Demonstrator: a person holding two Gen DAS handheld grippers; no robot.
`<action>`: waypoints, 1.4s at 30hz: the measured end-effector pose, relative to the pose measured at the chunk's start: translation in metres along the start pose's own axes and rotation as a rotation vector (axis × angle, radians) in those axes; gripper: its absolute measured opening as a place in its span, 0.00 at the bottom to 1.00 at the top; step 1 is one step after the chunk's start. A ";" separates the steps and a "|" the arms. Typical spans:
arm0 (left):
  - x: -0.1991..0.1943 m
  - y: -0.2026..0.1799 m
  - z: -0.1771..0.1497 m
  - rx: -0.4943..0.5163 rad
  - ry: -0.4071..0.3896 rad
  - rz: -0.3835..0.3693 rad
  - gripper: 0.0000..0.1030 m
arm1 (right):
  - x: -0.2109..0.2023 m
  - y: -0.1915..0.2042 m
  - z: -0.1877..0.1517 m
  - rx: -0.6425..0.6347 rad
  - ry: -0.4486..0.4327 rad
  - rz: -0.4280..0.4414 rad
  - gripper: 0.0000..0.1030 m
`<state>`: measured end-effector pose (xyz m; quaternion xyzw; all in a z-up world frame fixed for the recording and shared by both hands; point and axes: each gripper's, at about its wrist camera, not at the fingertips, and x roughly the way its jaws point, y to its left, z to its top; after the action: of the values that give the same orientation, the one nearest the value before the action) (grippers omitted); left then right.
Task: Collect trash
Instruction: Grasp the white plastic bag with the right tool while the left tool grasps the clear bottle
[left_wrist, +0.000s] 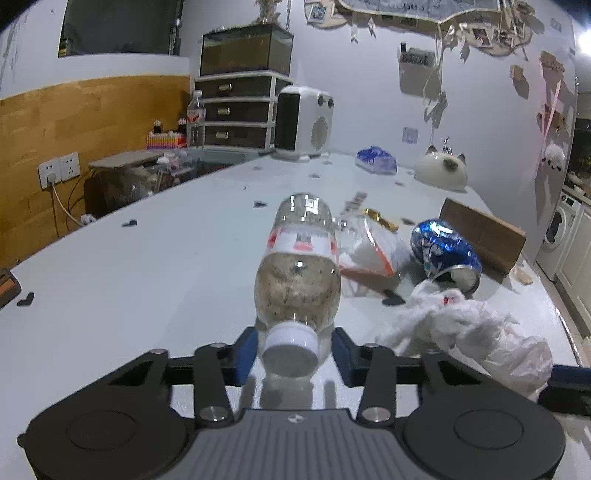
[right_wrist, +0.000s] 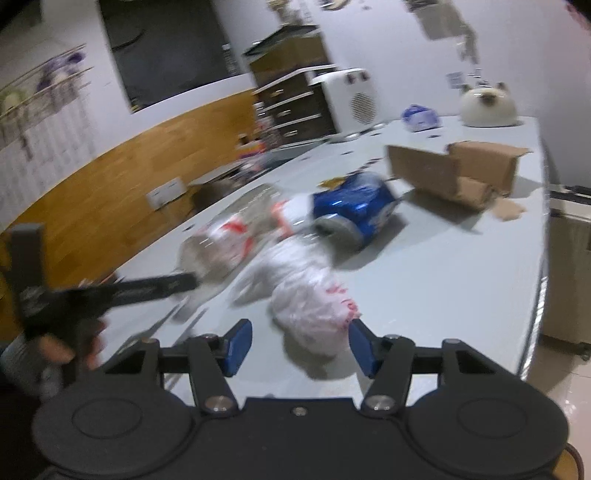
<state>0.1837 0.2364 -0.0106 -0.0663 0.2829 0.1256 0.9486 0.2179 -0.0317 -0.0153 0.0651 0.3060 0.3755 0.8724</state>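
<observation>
A clear plastic bottle (left_wrist: 299, 266) with a white cap lies on the white table (left_wrist: 147, 280), cap toward me. My left gripper (left_wrist: 293, 350) is open, its blue pads either side of the bottle's cap end without clear contact. A crumpled white plastic bag (left_wrist: 469, 332) lies to the right, with a crushed blue can (left_wrist: 445, 254) and a clear wrapper (left_wrist: 369, 251) behind it. In the blurred right wrist view my right gripper (right_wrist: 299, 345) is open and empty, just in front of the bag (right_wrist: 306, 295); the can (right_wrist: 354, 210) and the bottle (right_wrist: 218, 247) lie beyond.
A torn cardboard box (right_wrist: 458, 170) lies at the table's far right. A white heater (left_wrist: 304, 122), a drawer unit (left_wrist: 236, 110), a blue packet (left_wrist: 376, 158) and a cat-shaped object (left_wrist: 441, 170) stand at the back. The table edge (right_wrist: 539, 288) runs on the right. Small dark scraps dot the table.
</observation>
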 end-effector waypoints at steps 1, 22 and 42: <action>0.002 0.001 -0.001 0.000 0.016 0.002 0.34 | -0.001 0.003 -0.001 -0.012 -0.004 0.006 0.58; -0.108 0.010 -0.066 0.078 0.049 -0.147 0.33 | 0.026 0.004 0.003 0.040 -0.007 -0.066 0.37; -0.067 -0.002 -0.001 0.117 0.109 -0.180 0.62 | -0.078 0.031 -0.062 0.031 -0.001 -0.147 0.29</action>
<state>0.1297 0.2214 0.0257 -0.0426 0.3337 0.0196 0.9415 0.1212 -0.0711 -0.0168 0.0560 0.3152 0.3056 0.8967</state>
